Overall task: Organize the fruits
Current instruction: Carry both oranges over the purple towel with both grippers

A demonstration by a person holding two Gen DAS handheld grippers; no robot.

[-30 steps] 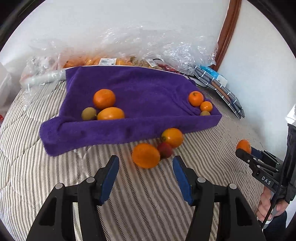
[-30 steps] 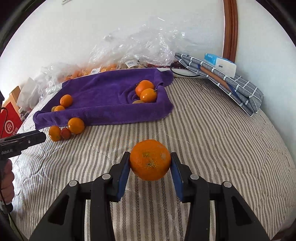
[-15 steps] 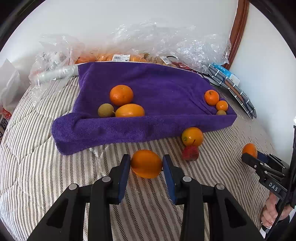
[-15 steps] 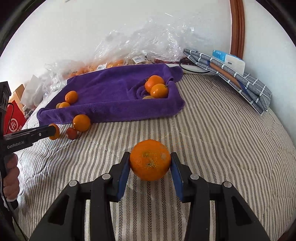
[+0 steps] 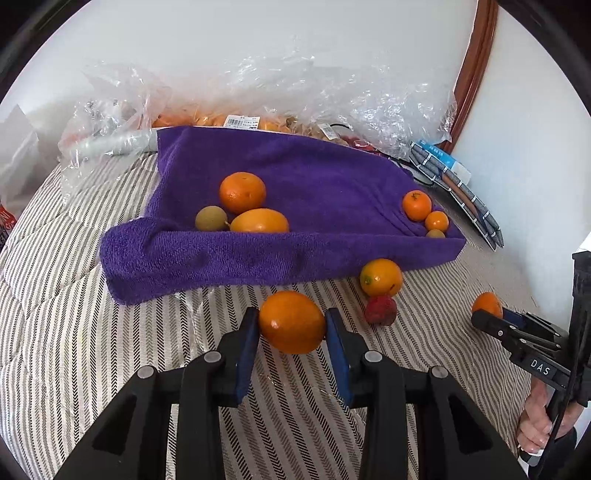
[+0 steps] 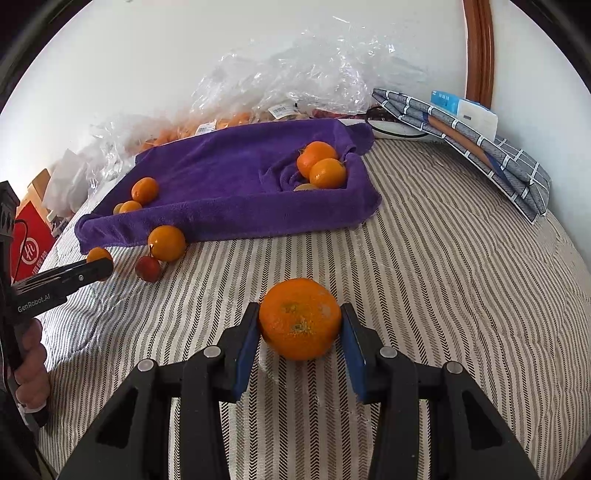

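Striped bedspread (image 6: 461, 266) covering the whole work surface, with a white wall (image 5: 258, 33) and a curved brown wooden frame (image 6: 479, 51) standing behind it.

Left gripper (image 5: 291, 325): blue pads closing on an oval orange fruit (image 5: 291, 322), both pads touching its sides. Its side is showing the words "GenRobot.AI" in the right wrist view, and the person's hand (image 6: 31, 373) is wrapping the handle low at the frame's edge.

Right gripper (image 6: 300, 321): pads clamping a round orange (image 6: 300, 319) just above the bedspread. Its body is reading "DAS" in the left wrist view.

Just beyond the left gripper, a small red fruit (image 5: 380, 310) is lying against another orange (image 5: 381, 277) at the front edge of a purple towel (image 5: 314, 184).

On the towel's left side, two orange fruits and a small brownish one (image 5: 211, 218) are sitting together; in its right corner a second cluster (image 6: 321, 164) is resting in a fold.

Behind the towel, crumpled clear plastic bags (image 5: 332, 92) are holding more fruit and carrying white barcode stickers (image 5: 242, 121), too small to read. A folded grey checked cloth (image 6: 480, 147) is leaning by the wall with a white and blue box (image 6: 465, 112) on it. A red carton (image 6: 29, 243) with white characters is standing at the far left.
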